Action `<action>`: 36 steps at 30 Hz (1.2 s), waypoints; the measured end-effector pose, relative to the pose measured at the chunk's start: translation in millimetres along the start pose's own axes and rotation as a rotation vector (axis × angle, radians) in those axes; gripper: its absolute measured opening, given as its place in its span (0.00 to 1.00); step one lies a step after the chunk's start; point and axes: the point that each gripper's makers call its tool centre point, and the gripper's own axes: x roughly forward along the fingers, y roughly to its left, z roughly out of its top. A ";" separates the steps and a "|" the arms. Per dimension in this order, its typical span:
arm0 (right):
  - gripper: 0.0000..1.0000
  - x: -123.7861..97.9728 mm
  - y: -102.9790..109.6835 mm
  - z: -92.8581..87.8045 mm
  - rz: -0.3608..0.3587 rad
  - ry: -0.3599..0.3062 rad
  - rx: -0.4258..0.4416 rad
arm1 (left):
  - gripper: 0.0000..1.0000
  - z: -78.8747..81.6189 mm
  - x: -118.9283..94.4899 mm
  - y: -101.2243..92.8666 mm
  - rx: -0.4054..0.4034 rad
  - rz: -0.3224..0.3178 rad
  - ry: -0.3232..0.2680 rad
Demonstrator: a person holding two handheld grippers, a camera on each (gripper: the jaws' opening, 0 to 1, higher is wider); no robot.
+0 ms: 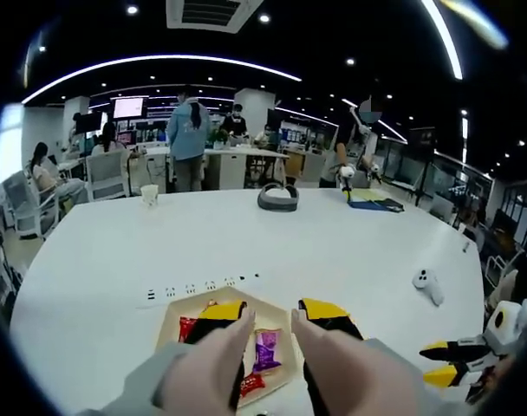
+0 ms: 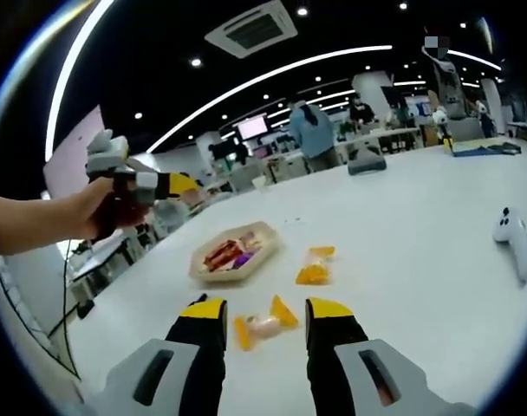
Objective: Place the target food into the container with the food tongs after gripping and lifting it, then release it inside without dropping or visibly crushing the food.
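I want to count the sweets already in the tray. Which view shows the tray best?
The right gripper view: the whole tray lies unobstructed on the white table, with red and purple wrappers inside. In the left gripper view the tray sits directly below the left gripper, whose fingers cover much of it.

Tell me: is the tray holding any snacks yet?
Yes. The tray holds wrapped snacks, red and purple. Two orange-wrapped candies lie outside it on the table.

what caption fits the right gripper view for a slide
Open right gripper hovering over a wrapped candy on the white table, tray of sweets beyond.
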 end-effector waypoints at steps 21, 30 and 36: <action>0.35 -2.7 4.5 5.5 0.038 -0.008 0.028 | 0.23 9.0 -15.4 -19.9 0.014 -0.008 -0.024; 0.35 -8.6 1.3 4.2 0.026 -0.016 0.043 | 0.22 8.0 -20.0 -27.9 0.012 -0.021 -0.037; 0.35 -13.1 -1.2 7.2 0.018 -0.028 0.048 | 0.23 2.5 -18.6 -33.9 0.009 -0.025 -0.038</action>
